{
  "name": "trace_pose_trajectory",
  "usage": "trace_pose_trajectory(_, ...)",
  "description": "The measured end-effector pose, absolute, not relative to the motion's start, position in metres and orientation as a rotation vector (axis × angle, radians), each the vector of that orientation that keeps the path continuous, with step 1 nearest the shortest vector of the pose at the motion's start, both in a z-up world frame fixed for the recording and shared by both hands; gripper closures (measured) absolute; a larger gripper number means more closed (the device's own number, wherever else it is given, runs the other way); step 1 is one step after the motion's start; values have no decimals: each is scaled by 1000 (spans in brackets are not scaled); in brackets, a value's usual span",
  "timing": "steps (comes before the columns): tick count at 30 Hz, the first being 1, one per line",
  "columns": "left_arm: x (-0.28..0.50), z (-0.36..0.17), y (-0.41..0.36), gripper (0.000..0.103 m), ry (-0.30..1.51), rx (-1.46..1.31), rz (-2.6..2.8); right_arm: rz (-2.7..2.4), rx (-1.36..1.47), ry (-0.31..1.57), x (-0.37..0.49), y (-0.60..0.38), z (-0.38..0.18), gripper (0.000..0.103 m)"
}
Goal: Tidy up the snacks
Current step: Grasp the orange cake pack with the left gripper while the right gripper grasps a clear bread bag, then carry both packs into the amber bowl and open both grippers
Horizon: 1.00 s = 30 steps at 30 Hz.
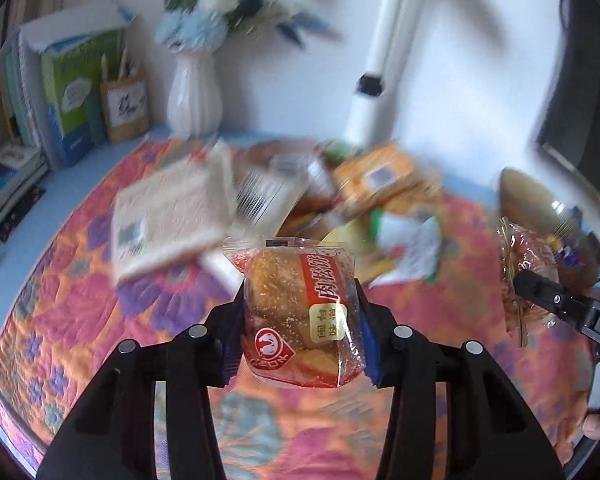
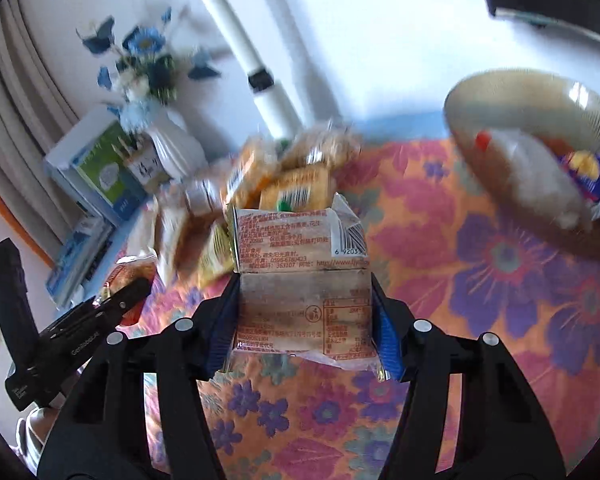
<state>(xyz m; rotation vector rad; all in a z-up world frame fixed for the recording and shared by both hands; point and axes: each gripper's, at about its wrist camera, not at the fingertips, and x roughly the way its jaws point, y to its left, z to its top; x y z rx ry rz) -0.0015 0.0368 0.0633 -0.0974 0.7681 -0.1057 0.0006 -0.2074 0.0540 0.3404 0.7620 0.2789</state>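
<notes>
My left gripper [image 1: 300,290] is shut on a clear-and-red packet holding a round sesame pastry [image 1: 296,312], lifted above the floral cloth. My right gripper [image 2: 305,280] is shut on a pale wrapped snack [image 2: 304,280], its printed back and barcode facing up. A blurred pile of snack packets [image 1: 340,188] [image 2: 284,176] lies at the far middle of the table. A brownish bowl [image 2: 500,80] on the right holds a blue packet [image 2: 596,176] and other wrappers. The right gripper's finger [image 1: 556,300] also shows at the right edge of the left wrist view.
A white vase of blue flowers [image 1: 194,92], upright books [image 1: 72,92] and a pen holder [image 1: 124,104] stand at the back left. A white pole [image 1: 380,60] rises behind the pile. A flat pale packet [image 1: 168,216] lies left of the pile. The floral cloth [image 1: 80,300] covers the table.
</notes>
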Motion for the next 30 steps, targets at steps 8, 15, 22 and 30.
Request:
trace_pose_trajectory(8,43,123,-43,58,663,-80,-276,194,307,681,27,-276,118,42)
trace_pose_trajectory(15,97,151,-154,58,638,-72,-481,91,375,702,75,-371,127,42)
trace_pose_trajectory(22,147,126,-248,24,729,-25,-593,-32,453,754,104,-437,96,17)
trace_pose_trajectory(30,164,102,-252,5,849,37,-499,-105,569,757,94,-462,86,6)
